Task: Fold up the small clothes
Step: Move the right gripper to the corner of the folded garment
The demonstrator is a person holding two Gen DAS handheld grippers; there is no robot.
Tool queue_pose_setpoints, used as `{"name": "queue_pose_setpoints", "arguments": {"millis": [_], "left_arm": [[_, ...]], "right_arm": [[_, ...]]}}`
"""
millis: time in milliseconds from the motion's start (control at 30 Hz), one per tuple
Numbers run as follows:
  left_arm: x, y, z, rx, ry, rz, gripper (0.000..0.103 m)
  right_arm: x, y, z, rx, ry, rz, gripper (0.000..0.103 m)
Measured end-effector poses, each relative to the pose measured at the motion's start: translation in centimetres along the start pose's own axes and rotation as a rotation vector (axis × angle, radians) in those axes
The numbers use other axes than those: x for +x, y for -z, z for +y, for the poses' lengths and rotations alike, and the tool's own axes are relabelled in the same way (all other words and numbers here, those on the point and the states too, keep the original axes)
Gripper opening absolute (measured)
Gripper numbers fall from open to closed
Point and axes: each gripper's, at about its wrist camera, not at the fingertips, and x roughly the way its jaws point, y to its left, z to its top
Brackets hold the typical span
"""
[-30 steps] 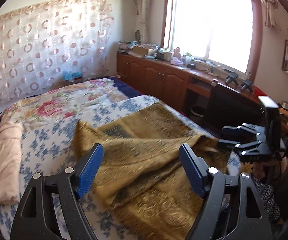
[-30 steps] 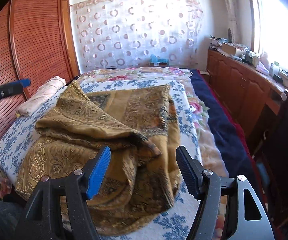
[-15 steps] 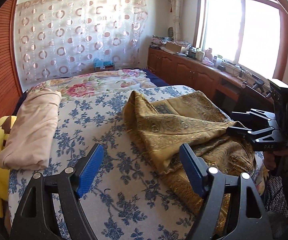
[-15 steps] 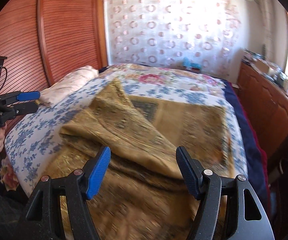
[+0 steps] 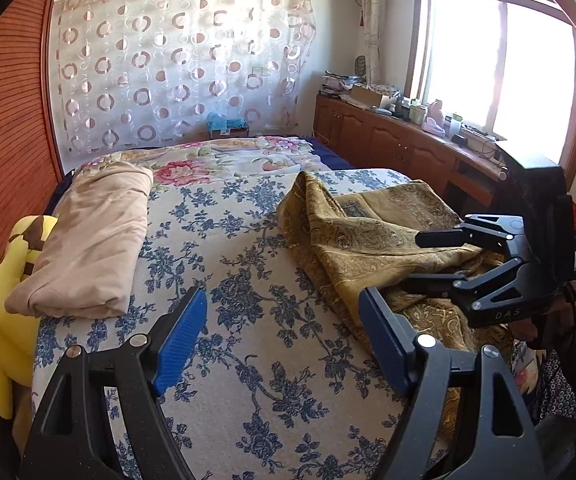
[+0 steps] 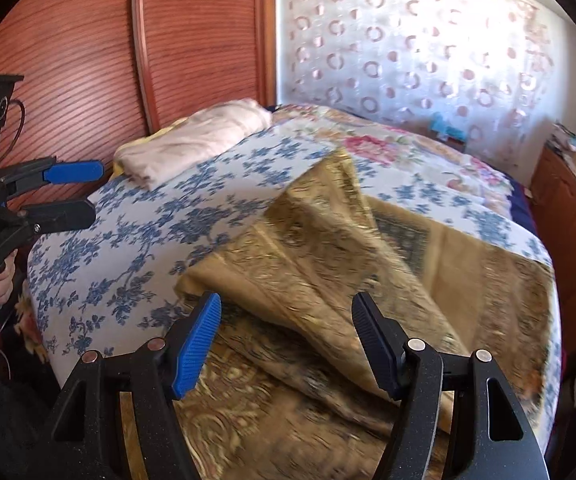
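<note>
Gold cloth rumpled, pink bundle apart

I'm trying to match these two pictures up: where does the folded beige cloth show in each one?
Left wrist view: the folded beige cloth lies at the left, on the bed's far-left side.
Right wrist view: it sits upper left, beside the wooden wall.
Shared landmark: the gold patterned cloth.

A bed in blue-flowered sheet carries a crumpled gold cloth and a folded beige cloth.
</note>
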Motion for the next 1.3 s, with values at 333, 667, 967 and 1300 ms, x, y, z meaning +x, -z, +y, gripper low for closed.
{"name": "queue_pose_setpoints", "arguments": {"millis": [333, 667, 967, 1300], "left_arm": [[0.2, 0.9, 1.2, -0.033, -0.004, 0.013, 0.079], [0.8, 1.3, 1.3, -0.035, 0.006, 0.034, 0.079], [1.0, 1.6, 0.9, -0.028, 0.012, 0.045, 0.079], [1.6, 1.8, 0.2, -0.017, 0.025, 0.061, 0.079]], "right_arm": [[3.4, -1.1, 2.4, -0.13, -0.013, 0.102, 0.07], [4.9, -0.7, 3.2, -0.196, 0.002, 0.134, 0.073], [4.6, 0.1, 2.7, -0.219, 0.013, 0.149, 0.074], [3.0, -0.5, -0.9, -0.052, -0.108, 0.103, 0.016]]}}
